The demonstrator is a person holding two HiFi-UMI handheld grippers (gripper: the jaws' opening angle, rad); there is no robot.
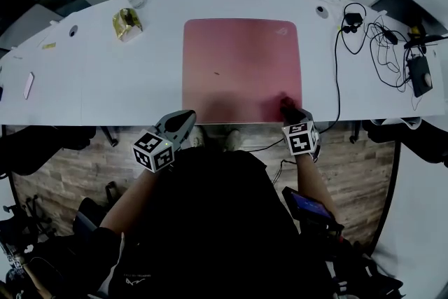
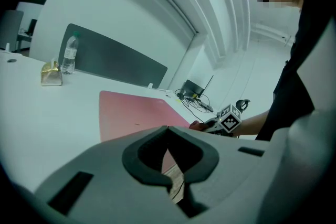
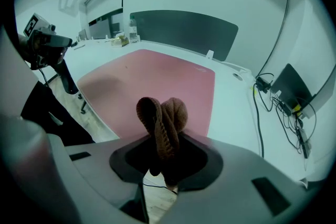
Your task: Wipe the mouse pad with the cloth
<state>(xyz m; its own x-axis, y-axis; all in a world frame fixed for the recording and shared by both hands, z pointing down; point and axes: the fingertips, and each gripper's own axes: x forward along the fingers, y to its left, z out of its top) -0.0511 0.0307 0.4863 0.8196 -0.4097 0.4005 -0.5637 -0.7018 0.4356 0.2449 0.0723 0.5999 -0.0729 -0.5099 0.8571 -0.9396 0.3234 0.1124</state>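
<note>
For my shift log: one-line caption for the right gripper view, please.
Right gripper shut on a bunched brown cloth at the near edge of the pink mouse pad on the white desk.

The head view looks steeply down from above the person onto the tabletop [image 1: 91, 80]. The view on the left hand-held gripper [image 2: 168, 131] sits low, just off the near edge, facing the far right corner. That on the right hand-held gripper [image 3: 164, 139] looks close past its cloth [image 3: 163, 113] toward the far edge. All three share the mouse pad [image 1: 241, 66].
</note>
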